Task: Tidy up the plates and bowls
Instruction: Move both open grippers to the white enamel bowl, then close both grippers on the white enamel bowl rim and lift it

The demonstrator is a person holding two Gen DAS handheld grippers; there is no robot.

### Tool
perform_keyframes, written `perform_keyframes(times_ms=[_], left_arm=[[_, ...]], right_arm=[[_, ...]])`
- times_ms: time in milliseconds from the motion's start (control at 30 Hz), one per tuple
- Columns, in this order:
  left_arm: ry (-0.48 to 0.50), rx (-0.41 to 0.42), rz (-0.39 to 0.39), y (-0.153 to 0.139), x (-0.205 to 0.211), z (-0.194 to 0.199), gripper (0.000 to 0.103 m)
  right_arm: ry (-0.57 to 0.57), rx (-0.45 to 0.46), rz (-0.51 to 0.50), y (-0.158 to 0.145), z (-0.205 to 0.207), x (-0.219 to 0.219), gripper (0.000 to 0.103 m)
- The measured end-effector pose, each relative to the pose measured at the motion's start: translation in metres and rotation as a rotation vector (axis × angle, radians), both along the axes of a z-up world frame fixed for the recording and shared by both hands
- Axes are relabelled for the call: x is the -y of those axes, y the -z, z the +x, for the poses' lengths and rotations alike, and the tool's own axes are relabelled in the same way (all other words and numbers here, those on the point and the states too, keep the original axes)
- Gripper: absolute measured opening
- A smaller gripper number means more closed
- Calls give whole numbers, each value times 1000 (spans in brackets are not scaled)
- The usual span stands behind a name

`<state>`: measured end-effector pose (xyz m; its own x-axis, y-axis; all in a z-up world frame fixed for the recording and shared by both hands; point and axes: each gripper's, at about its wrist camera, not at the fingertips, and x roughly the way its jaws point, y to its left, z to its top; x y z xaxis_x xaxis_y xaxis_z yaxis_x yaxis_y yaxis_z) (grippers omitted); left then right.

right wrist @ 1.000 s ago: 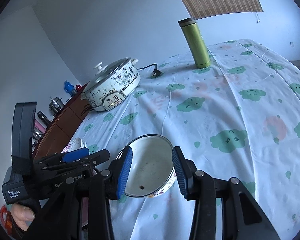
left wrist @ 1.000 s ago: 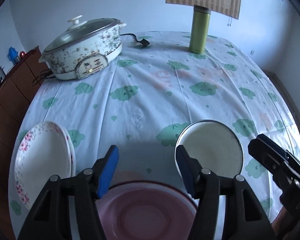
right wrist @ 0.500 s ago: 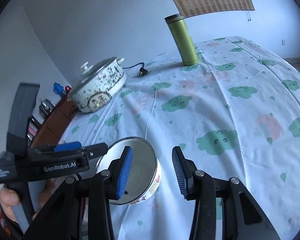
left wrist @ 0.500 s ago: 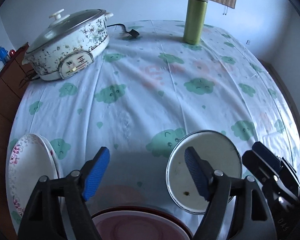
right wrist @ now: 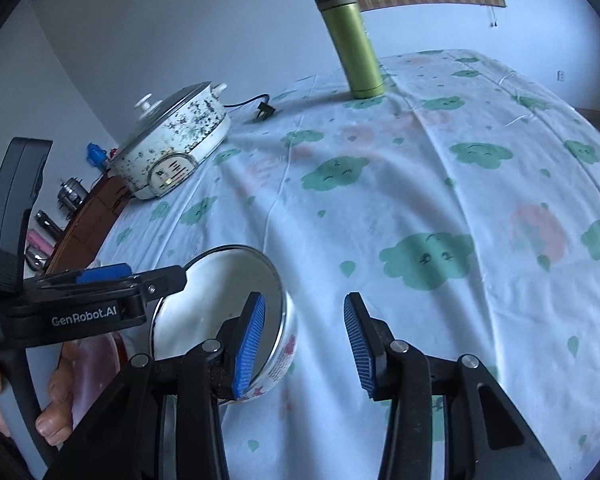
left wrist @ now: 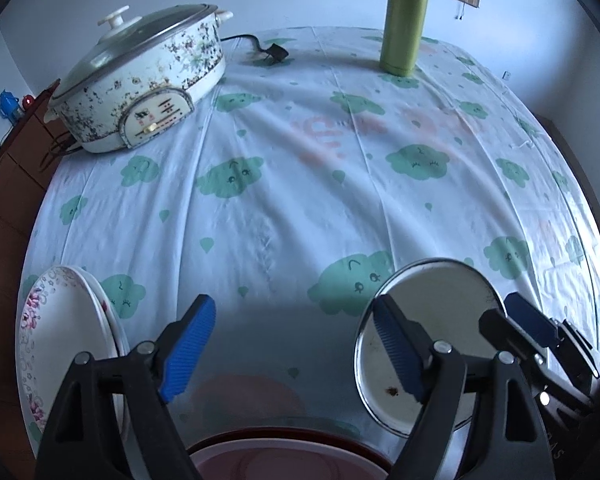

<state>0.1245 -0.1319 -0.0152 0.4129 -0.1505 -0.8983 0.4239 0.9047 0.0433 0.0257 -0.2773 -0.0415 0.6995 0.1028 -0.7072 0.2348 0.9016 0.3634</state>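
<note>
My left gripper hangs over bare tablecloth with nothing between its pads, and its jaws are opening. Under it, at the bottom edge, lies a pink plate. White floral plates are stacked at the left. A white enamel bowl with a flowered outside sits just to the right of the left gripper. My right gripper is open and low at the bowl's right rim. One pad is over the bowl. The other pad is outside it and touches nothing.
A speckled electric pot with a glass lid and its cord stands at the back left. A green flask stands at the back. A brown cabinet borders the table's left edge. A hand holds the left gripper's handle.
The left jaws have spread wider, and the pink plate has slid toward the bottom of the left wrist view. The right gripper has sunk toward the bowl, which now lies left of its pads.
</note>
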Motion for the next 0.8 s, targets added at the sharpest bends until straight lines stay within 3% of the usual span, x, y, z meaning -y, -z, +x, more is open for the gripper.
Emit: perform_keyframes(times_ms=[167,233,333,400,533,567,633,800], left_arm=[[21,-19,-2,3,3,-3,81],[21,-30,2,6,4,-3,78],[30,-64,-28,10,4,-2,59],[51,-95,-48,13,6,-4,39],[96,-123,-43,20,16,-13,23],[107,-139,-54,22,18,-15,11],[109,-162,-74,23,19,-18,9],[106,-141,-138,10,15,-21,8]], right_arm=[[-32,-27,14,6,3,-4,44],[-43,-43,27,9,4,-6,36],[-65,-44,30,9,4,-9,31],[-72,-41,25,8,4,-11,27],[-76,-41,16,8,3,-13,19],[-75,-40,10,7,3,-13,18],[-74,-40,15,8,3,-12,10],[-42,-38,81,8,1,0,7]])
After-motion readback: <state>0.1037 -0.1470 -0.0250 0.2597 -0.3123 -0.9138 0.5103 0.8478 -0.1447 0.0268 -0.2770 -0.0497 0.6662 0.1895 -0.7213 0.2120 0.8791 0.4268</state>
